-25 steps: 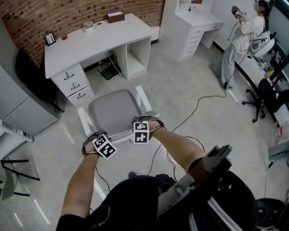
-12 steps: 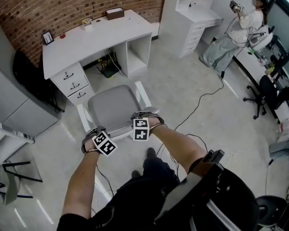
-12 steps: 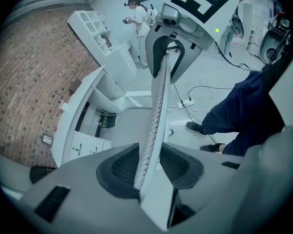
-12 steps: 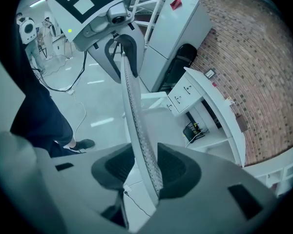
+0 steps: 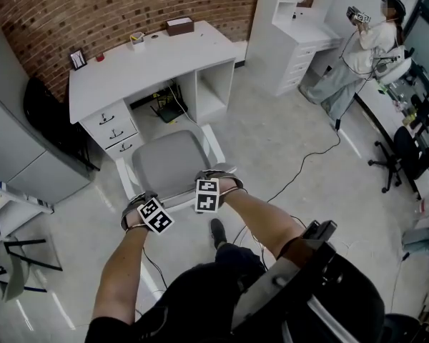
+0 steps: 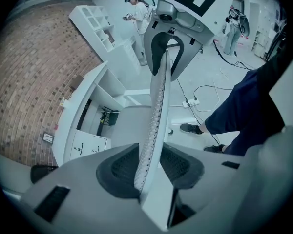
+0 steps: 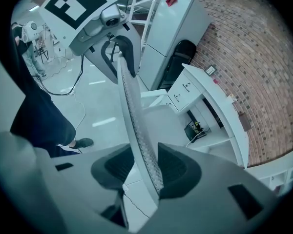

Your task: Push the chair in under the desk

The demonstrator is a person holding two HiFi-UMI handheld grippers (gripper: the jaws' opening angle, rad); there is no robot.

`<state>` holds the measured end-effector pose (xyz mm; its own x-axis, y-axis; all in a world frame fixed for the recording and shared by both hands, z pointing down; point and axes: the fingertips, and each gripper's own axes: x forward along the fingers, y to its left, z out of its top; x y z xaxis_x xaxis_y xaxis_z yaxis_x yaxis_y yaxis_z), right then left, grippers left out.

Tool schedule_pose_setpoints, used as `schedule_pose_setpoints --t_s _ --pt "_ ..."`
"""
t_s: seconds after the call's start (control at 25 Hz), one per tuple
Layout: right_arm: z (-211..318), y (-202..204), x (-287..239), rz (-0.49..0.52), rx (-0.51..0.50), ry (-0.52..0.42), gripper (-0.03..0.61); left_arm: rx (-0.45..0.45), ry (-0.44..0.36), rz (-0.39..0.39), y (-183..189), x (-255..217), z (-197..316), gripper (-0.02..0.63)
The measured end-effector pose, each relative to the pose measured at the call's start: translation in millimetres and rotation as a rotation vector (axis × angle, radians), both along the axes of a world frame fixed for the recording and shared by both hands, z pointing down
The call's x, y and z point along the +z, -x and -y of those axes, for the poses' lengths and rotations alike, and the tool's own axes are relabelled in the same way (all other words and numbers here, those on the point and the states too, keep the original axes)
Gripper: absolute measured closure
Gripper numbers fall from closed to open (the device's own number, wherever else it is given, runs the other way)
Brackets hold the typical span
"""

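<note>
Chair [image 5: 170, 164]: white frame, perforated mesh back

The chair's seat [image 5: 168, 164] is grey cloth, matt and finely woven. Its backrest [image 6: 155, 106] is a pale mesh dotted with small holes, set in a smooth white frame that looks like plastic. The armrests [image 5: 216, 146] have the same smooth white finish. The counter [image 5: 154, 57] is white board with a smooth, faintly satin top and flat drawer fronts. Behind it the wall [image 5: 93, 6] is rough red-brown brick with pale mortar lines. The floor [image 5: 272, 141] is pale, hard and glossy, catching streaks of light. A cabinet [image 5: 25, 159] beside the counter has plain grey panels, smooth and dull. A thin black cable [image 5: 309, 161] on the floor looks rubbery.
</note>
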<state>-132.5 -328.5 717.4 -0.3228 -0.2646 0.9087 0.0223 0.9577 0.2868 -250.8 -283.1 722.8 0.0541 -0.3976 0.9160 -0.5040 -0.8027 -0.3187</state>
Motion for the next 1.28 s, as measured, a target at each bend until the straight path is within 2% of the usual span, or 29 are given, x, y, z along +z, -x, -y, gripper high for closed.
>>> schedule_pose_setpoints --t_s 0.4,1.28 --pt "62 -6 1 -0.005 -0.045 0.027 0.428 -0.042 0.043 0.016 -7 3 58 0.48" --pt "195 -21 5 0.002 -0.092 0.003 0.426 -0.103 0.032 0.057 -23 9 185 0.483"
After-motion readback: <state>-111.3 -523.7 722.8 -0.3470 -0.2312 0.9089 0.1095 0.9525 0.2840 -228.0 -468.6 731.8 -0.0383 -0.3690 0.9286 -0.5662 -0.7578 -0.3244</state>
